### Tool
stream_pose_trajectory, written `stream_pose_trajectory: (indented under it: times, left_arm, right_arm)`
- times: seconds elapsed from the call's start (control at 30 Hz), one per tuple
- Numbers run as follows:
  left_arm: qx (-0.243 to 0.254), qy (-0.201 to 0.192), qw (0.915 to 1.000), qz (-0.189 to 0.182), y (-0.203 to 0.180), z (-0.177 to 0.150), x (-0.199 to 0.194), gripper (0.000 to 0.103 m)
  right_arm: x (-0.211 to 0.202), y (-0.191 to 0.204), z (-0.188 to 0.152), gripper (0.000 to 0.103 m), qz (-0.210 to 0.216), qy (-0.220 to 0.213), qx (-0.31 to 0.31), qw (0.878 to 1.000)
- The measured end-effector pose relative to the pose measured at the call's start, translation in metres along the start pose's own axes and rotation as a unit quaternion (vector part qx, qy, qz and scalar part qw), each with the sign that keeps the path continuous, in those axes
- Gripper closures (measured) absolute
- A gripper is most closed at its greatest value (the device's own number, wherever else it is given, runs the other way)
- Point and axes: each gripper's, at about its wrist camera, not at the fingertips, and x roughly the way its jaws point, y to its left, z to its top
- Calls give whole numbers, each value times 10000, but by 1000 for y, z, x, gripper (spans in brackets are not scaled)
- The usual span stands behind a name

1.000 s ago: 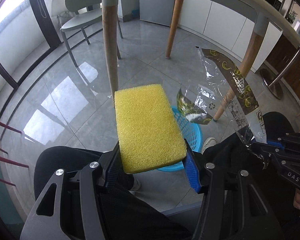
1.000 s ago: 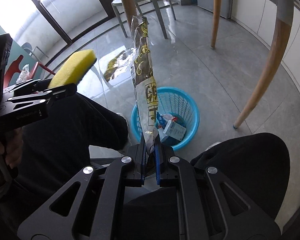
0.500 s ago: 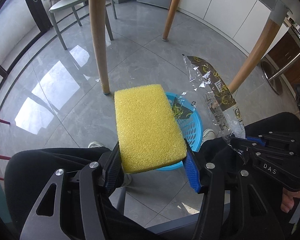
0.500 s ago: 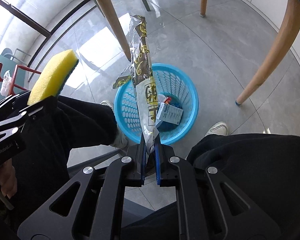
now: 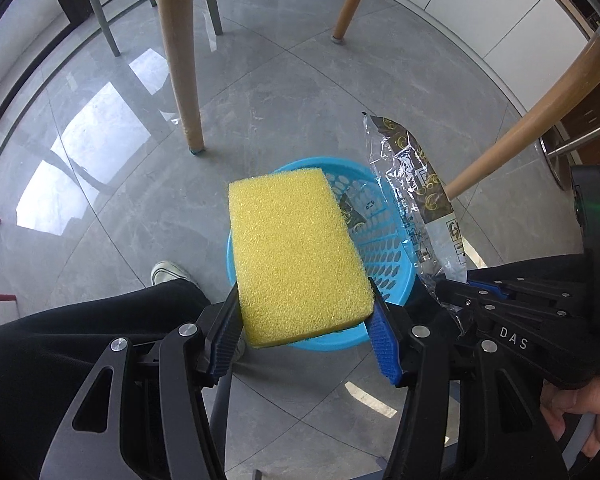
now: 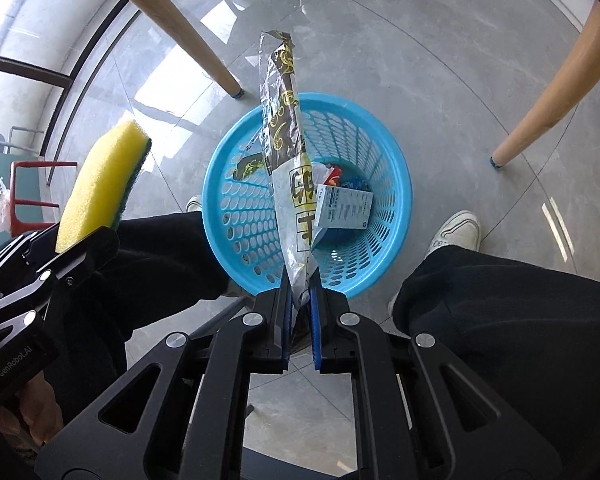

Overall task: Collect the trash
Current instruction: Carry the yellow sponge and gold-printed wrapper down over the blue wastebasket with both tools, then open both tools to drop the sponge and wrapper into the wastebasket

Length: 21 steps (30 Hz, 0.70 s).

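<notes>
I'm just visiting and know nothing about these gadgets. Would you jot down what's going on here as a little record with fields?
Left gripper: shut on a yellow foam sponge with a green underside
Right gripper: shut on a long clear plastic wrapper with brown and gold print
Bin: round blue perforated plastic basket on the grey tiled floor
Already in bin: small white printed box, colourful scraps
Position: both items held above the basket
Nearby: wooden table legs, person's white sneakers

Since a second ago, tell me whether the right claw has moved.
Yes. The right claw and its wrapper came in over the blue basket, which was farther ahead before.
</notes>
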Motion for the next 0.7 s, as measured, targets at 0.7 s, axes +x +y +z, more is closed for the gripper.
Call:
stream_pose_trajectory:
  times: [0.7]
  left_arm:
    - [-81, 244, 9995, -165, 9, 19, 28, 38]
  right_arm:
    - [49, -20, 21, 71, 39, 429, 358, 9984]
